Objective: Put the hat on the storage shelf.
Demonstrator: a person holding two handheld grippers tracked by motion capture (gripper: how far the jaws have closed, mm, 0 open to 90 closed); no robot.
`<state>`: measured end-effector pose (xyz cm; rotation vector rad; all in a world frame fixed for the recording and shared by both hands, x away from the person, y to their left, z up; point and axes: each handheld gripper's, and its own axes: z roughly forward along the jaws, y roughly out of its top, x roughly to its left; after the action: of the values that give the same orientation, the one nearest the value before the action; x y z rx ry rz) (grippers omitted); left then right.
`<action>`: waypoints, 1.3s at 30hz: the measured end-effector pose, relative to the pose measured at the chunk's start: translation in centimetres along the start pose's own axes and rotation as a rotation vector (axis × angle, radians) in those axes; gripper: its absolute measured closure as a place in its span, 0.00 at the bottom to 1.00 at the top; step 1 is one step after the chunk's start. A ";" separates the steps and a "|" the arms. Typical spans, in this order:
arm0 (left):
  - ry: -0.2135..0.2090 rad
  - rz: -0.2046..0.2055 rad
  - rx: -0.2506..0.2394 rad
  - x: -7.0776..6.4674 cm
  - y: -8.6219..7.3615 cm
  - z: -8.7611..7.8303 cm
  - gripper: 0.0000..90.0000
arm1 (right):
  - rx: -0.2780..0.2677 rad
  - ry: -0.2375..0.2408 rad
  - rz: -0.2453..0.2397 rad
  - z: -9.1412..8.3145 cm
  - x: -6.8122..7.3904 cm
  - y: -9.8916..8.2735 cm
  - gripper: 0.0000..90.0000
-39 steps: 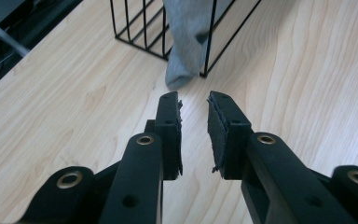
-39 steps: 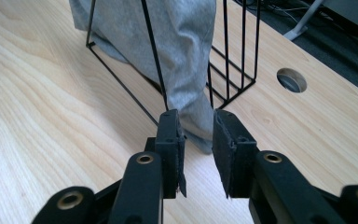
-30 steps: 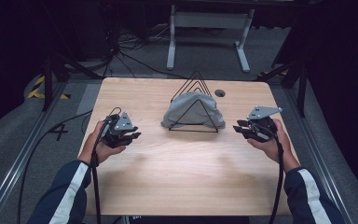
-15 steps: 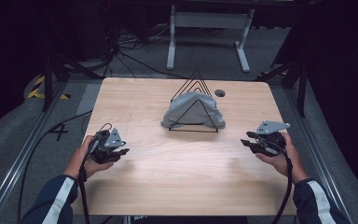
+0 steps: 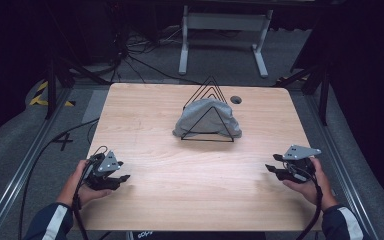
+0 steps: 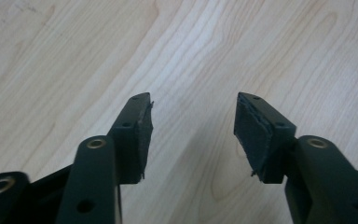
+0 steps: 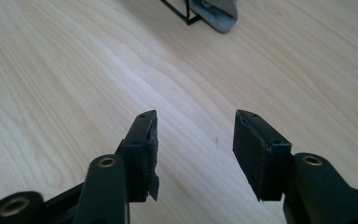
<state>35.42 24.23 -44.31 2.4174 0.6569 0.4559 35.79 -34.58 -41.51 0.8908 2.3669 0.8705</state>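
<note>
A black wire rack of triangular frames stands at the middle back of the wooden table, and a grey cloth is draped over it. My left gripper rests low at the table's front left, open, with bare wood between its pads. My right gripper sits at the front right, also open and holding nothing. In the right gripper view, a corner of the rack and the cloth's edge lie far ahead of the gripper.
A small round hole sits in the tabletop behind the rack. Cables trail off the table's left side to the floor. A white stand is on the floor beyond the table.
Both hands have drawn back from beside the rack toward the table's front edge, the left to the front left, the right to the front right. Rack and cloth have not moved.
</note>
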 end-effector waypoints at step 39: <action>-0.027 -0.230 -0.108 -1.0 -4.5 1.3 0.17 | -0.031 -0.047 0.273 -0.3 -0.1 -7.8 0.25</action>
<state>33.63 26.28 -48.28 2.2103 0.8636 0.3534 32.52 -39.35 -46.73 1.2281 2.2175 0.9745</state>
